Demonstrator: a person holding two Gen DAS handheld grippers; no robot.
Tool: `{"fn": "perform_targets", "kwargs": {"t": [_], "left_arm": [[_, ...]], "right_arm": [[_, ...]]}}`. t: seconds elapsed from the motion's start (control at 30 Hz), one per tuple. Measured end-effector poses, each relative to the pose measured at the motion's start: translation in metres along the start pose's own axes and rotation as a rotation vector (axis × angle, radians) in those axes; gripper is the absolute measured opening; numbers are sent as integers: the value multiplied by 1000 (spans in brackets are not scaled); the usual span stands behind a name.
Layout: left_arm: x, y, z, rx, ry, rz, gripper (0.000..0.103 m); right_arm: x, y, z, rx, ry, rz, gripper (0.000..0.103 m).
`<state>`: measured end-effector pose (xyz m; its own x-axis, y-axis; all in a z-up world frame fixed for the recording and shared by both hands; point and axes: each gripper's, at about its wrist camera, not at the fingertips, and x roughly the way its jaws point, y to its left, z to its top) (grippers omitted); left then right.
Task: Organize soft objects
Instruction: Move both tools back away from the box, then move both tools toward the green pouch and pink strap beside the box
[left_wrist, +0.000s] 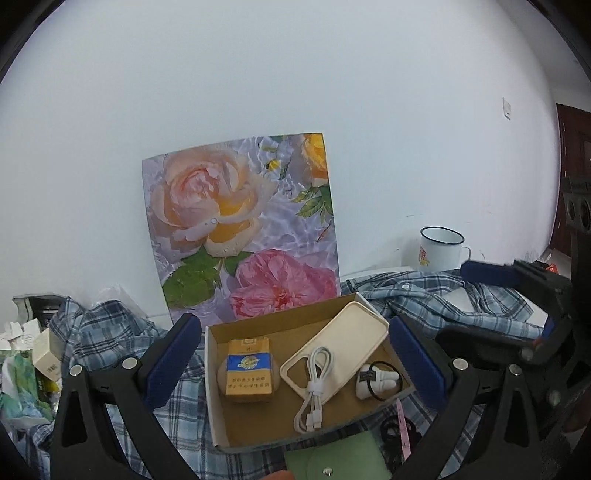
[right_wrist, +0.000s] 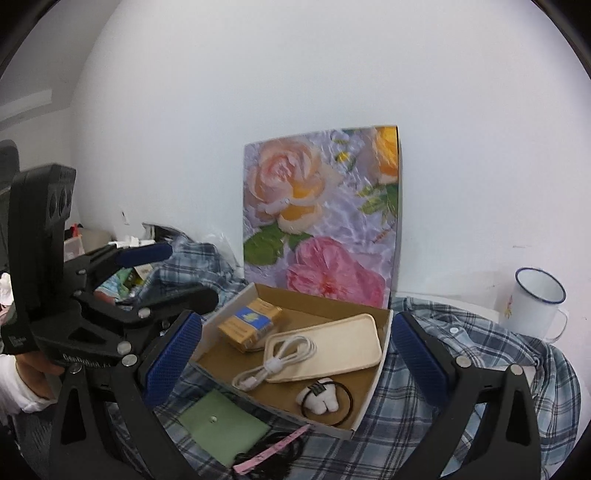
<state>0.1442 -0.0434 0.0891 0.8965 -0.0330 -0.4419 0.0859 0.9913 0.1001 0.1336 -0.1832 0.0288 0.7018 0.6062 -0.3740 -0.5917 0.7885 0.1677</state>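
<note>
We hold both tools over a shallow cardboard box (left_wrist: 258, 325) sitting on a blue checked shirt (left_wrist: 110, 332). In the left wrist view our left gripper (left_wrist: 291, 358) stands wide, blue pads either side of the box, nothing between them. The right gripper (right_wrist: 295, 354) is just as wide in its own view, also bare.

Inside the box, center frame: a yellow and blue packet (left_wrist: 248, 369), a cream phone case (left_wrist: 336, 347), a coiled white cable (left_wrist: 314, 387) lying partly on the case, and a small white plush toy (left_wrist: 376, 380) on a black hair tie (right_wrist: 347, 402).

The right view gives us more of what lies in front of the box: a green snap pouch (right_wrist: 221, 432), whole here, and a pink strip (right_wrist: 269, 448) over dark bands we can't make out. In the left view that pouch is cut off by the bottom edge.

Only the right view, at lower left, shows a hand (right_wrist: 33, 373) in a white sleeve gripping the other tool. Only the left view shows the clutter at its lower left: a pale small box (left_wrist: 48, 354) and crumpled bags, too blurred to name.

Behind, a flowered board (left_wrist: 240, 229) leans on the wall (left_wrist: 295, 74); a white mug (right_wrist: 535, 302) stands at right.
</note>
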Motion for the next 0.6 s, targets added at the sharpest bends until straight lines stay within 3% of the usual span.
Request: {"fn": "perform_targets", "kwargs": {"t": [0.27,0.6], "left_arm": [[-29,-3,-8,-15,1,-18,103],[-42,-6,-27,-12,19,-14,103]], "right_arm": [[-23,17,-9,-18,-48,31,102],[-27,28,-29,-55,-18,57,102]]}}
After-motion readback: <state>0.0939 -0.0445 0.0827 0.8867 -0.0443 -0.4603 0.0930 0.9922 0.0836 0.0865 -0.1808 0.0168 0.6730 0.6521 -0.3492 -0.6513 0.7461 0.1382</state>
